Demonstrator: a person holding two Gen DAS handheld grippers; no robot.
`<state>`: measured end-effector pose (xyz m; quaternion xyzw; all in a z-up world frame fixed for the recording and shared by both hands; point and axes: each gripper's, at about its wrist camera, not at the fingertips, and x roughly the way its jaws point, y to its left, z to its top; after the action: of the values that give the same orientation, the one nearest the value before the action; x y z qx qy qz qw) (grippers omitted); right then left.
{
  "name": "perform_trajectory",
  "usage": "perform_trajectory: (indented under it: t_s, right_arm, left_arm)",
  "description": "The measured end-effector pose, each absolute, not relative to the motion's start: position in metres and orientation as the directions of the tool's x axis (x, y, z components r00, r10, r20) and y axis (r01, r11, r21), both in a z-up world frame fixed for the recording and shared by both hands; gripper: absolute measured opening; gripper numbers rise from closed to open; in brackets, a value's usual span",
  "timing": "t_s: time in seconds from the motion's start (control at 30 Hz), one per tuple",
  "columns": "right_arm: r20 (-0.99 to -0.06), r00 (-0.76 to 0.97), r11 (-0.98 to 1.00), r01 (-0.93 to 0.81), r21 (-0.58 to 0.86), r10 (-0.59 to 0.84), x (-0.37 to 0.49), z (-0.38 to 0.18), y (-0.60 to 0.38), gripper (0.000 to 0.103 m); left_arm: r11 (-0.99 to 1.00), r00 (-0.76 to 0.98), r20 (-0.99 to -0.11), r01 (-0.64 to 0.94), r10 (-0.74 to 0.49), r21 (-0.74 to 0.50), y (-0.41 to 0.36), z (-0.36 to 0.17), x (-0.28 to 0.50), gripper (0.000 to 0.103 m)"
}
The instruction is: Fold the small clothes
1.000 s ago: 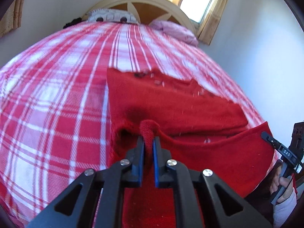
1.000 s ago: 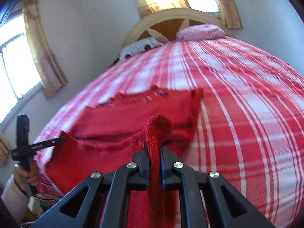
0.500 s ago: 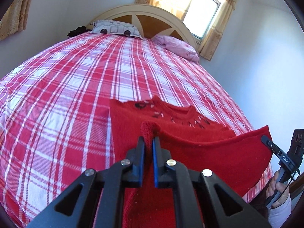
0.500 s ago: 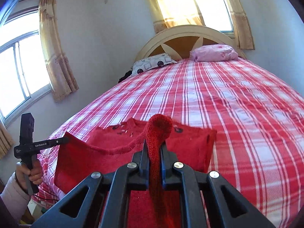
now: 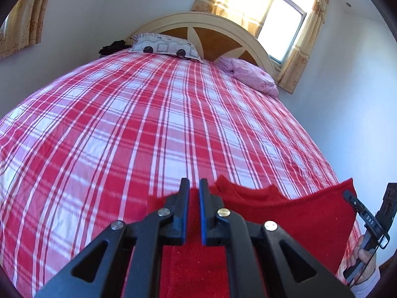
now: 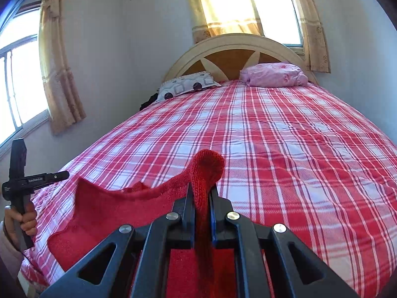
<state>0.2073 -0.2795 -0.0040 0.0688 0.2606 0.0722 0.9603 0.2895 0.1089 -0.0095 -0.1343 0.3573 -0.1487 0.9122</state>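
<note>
Both grippers, left gripper (image 5: 191,186) and right gripper (image 6: 201,193), are pinching a red knit sweater (image 6: 119,213) between pressed-together fingers, holding it stretched above the bed's (image 6: 297,149) near edge; folding is looking unfinished.

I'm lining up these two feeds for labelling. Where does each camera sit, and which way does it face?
Left wrist: on the left hand-held gripper, facing up the plaid bed to the headboard; the right hand shows at the right edge.
Right wrist: on the right hand-held gripper, facing likewise; the left hand shows at the left edge.
Shared: the red sweater, both pillows, the headboard.
</note>
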Motion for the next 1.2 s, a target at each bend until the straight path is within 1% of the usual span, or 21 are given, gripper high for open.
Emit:
perform_trajectory:
  t_s: [0.1, 0.17, 0.27, 0.33, 0.37, 0.4, 0.43, 0.47, 0.53, 0.67, 0.77, 0.83, 0.87, 0.9, 0.97, 1.03, 1.07, 1.1, 1.13, 1.17, 1.2]
  right_arm:
    - [-0.519, 0.838, 0.98, -0.085, 0.18, 0.168, 0.235, -0.019, -0.285, 0.008]
    - [-0.559, 0.816, 0.985, -0.068, 0.161, 0.147, 0.251, -0.035, -0.286, 0.008]
    - [-0.608, 0.779, 0.981, -0.051, 0.185, 0.156, 0.257, -0.056, -0.292, 0.008]
    - [-0.613, 0.775, 0.983, -0.052, 0.178, 0.152, 0.251, -0.061, -0.293, 0.008]
    - [-0.613, 0.776, 0.984, -0.053, 0.171, 0.148, 0.249, -0.062, -0.293, 0.008]
    - [-0.612, 0.777, 0.984, -0.054, 0.169, 0.148, 0.247, -0.063, -0.294, 0.008]
    - [-0.613, 0.776, 0.984, -0.053, 0.173, 0.15, 0.245, -0.065, -0.294, 0.008]
    - [-0.616, 0.773, 0.982, -0.05, 0.18, 0.152, 0.244, -0.066, -0.294, 0.008]
    - [-0.622, 0.767, 0.981, -0.045, 0.19, 0.156, 0.244, -0.069, -0.294, 0.008]
    - [-0.626, 0.763, 0.98, -0.044, 0.195, 0.159, 0.243, -0.072, -0.295, 0.008]
    - [-0.63, 0.759, 0.979, -0.043, 0.2, 0.162, 0.242, -0.073, -0.299, 0.008]
    - [-0.636, 0.753, 0.977, -0.044, 0.208, 0.169, 0.242, -0.075, -0.3, 0.008]
    - [-0.641, 0.749, 0.977, -0.043, 0.208, 0.169, 0.243, -0.077, -0.3, 0.008]
    - [-0.644, 0.746, 0.977, -0.042, 0.207, 0.169, 0.243, -0.078, -0.3, 0.008]
    - [-0.655, 0.733, 0.974, -0.046, 0.223, 0.185, 0.243, -0.079, -0.3, 0.008]
    - [-0.67, 0.714, 0.965, -0.03, 0.259, 0.202, 0.243, -0.079, -0.303, 0.009]
    - [-0.668, 0.709, 0.955, -0.024, 0.295, 0.224, 0.243, -0.079, -0.306, 0.009]
    - [-0.665, 0.705, 0.945, -0.019, 0.326, 0.244, 0.243, -0.081, -0.31, 0.009]
    - [-0.667, 0.696, 0.933, -0.013, 0.359, 0.266, 0.244, -0.082, -0.314, 0.013]
    - [-0.673, 0.683, 0.922, -0.001, 0.386, 0.283, 0.245, -0.085, -0.317, 0.017]
    - [-0.679, 0.673, 0.915, 0.009, 0.404, 0.293, 0.245, -0.087, -0.32, 0.026]
  left_arm:
    - [0.927, 0.687, -0.639, 0.14, -0.345, -0.349, 0.106, -0.019, 0.313, 0.008]
    - [0.934, 0.662, -0.67, 0.145, -0.336, -0.325, 0.102, -0.026, 0.319, 0.008]
    - [0.93, 0.589, -0.721, 0.205, -0.366, -0.305, 0.094, -0.036, 0.318, 0.008]
    - [0.921, 0.529, -0.755, 0.252, -0.389, -0.298, 0.089, -0.044, 0.316, 0.009]
    - [0.911, 0.489, -0.771, 0.273, -0.408, -0.309, 0.087, -0.051, 0.316, 0.012]
    - [0.905, 0.459, -0.783, 0.28, -0.42, -0.321, 0.085, -0.056, 0.318, 0.02]
    - [0.901, 0.435, -0.793, 0.281, -0.427, -0.331, 0.082, -0.061, 0.319, 0.024]
    - [0.893, 0.399, -0.804, 0.276, -0.442, -0.354, 0.079, -0.068, 0.323, 0.032]
    - [0.877, 0.354, -0.807, 0.283, -0.472, -0.389, 0.073, -0.076, 0.329, 0.034]
    - [0.881, 0.333, -0.829, 0.321, -0.449, -0.348, 0.06, -0.086, 0.338, 0.038]
    - [0.881, 0.345, -0.822, 0.316, -0.453, -0.353, 0.062, -0.088, 0.339, 0.037]
    - [0.887, 0.348, -0.827, 0.307, -0.441, -0.344, 0.062, -0.088, 0.341, 0.028]
    - [0.893, 0.354, -0.831, 0.303, -0.43, -0.333, 0.063, -0.087, 0.34, 0.019]
    - [0.896, 0.355, -0.834, 0.301, -0.423, -0.326, 0.064, -0.087, 0.34, 0.016]
    - [0.898, 0.36, -0.834, 0.303, -0.418, -0.319, 0.068, -0.084, 0.337, 0.016]
    - [0.907, 0.384, -0.832, 0.298, -0.399, -0.298, 0.07, -0.081, 0.337, 0.022]
    - [0.911, 0.389, -0.833, 0.289, -0.394, -0.296, 0.072, -0.081, 0.338, 0.029]
    - [0.909, 0.382, -0.834, 0.285, -0.398, -0.303, 0.073, -0.083, 0.34, 0.042]
    - [0.908, 0.372, -0.837, 0.28, -0.402, -0.312, 0.072, -0.085, 0.341, 0.051]
    - [0.908, 0.36, -0.843, 0.279, -0.401, -0.313, 0.07, -0.087, 0.342, 0.063]
    - [0.905, 0.351, -0.844, 0.287, -0.406, -0.316, 0.068, -0.089, 0.342, 0.064]
